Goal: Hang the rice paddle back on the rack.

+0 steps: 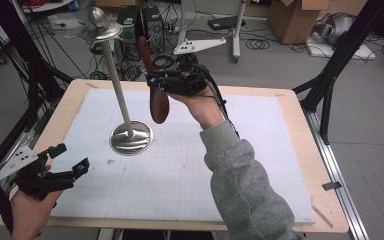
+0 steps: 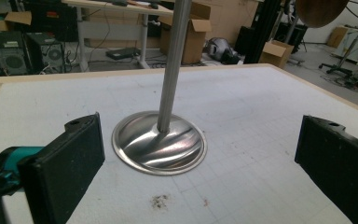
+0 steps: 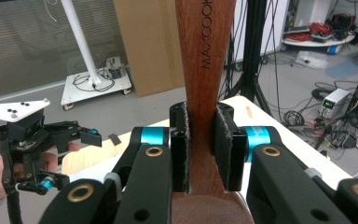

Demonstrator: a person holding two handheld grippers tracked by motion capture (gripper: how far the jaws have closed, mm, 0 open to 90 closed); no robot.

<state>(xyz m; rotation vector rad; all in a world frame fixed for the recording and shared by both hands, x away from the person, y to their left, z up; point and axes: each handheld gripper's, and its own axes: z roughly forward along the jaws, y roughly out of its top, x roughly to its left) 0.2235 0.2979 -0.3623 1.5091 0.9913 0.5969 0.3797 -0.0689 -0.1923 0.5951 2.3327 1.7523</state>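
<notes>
A steel stand has a round base [image 1: 131, 137] [image 2: 158, 147] on the white mat, a thin pole [image 1: 117, 85] [image 2: 175, 60] and a knobbed cap [image 1: 100, 27]. My right gripper [image 1: 152, 81] [image 3: 201, 144] hangs in the air right of the pole, shut on the neck of a brown wooden spoon [image 1: 159, 105] [image 3: 205, 70]. The spoon's bowl hangs down and its handle points up. My left gripper [image 1: 71, 158] [image 2: 204, 142] rests low at the table's near left, open and holding nothing, facing the stand's base. It is also at the left [image 3: 65, 161] of the right gripper view. The spoon's bowl [image 2: 319, 11] is at the top right of the left gripper view.
The white gridded mat [image 1: 190, 165] covers most of the wooden table [image 1: 300, 115]. Black frame legs [image 1: 330, 75] stand at the far right, and cables, computer cases [image 1: 130, 20] and cardboard boxes [image 1: 292, 17] lie on the floor beyond the table.
</notes>
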